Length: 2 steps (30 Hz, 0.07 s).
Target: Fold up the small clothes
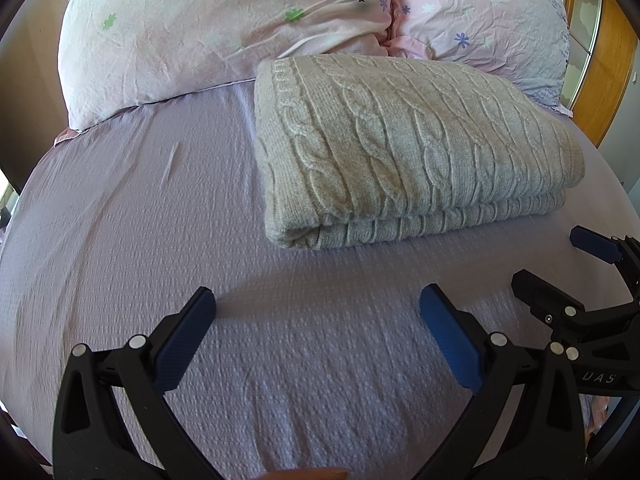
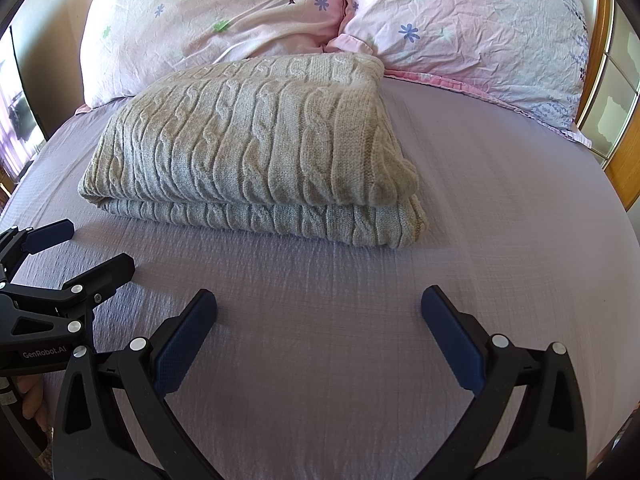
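Both black grippers, left gripper point(image 1: 318, 312) and right gripper point(image 2: 319, 312), hovered wide-fingered and empty over the lilac bedsheet point(image 1: 120, 240), near the folded grey cable-knit sweater point(image 2: 256, 148) lying before two pink floral pillows point(image 1: 224, 28).

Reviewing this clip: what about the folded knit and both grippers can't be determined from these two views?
- Folded knit: what garment it is; sleeves, neckline and inner layers are hidden by its own folds, in both views.
- Its far edge: hidden against the pillows by its own bulk.
- Right gripper, left wrist view: body cut off by the right edge.
- Left gripper, right wrist view: cut off by the left edge.
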Motion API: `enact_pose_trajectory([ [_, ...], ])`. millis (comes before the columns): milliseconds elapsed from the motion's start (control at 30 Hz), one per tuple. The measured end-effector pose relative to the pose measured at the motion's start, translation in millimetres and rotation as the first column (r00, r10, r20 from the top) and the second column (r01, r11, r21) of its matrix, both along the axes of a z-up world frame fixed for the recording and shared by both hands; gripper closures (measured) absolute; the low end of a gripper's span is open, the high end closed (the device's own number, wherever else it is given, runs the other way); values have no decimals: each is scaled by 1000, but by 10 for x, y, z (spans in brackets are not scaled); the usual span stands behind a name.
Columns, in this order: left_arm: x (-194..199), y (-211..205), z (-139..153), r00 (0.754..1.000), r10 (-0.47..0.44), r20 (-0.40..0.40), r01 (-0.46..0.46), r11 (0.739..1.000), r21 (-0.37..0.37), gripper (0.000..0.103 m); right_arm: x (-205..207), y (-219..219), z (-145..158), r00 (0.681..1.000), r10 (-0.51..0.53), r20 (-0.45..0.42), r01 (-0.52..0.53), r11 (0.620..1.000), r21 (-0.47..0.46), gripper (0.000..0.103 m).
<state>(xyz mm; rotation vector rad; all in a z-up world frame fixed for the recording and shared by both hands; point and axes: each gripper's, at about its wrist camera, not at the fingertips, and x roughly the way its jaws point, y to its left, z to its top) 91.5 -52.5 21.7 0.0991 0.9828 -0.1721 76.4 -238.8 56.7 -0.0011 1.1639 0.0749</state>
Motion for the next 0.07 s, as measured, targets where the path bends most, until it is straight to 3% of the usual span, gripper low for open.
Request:
enact_pose_trajectory([
  [67, 1, 0, 0, 1000, 0, 0, 0, 1000, 0, 2, -1, 0, 0, 1000, 0, 0, 0, 1000, 0, 1],
])
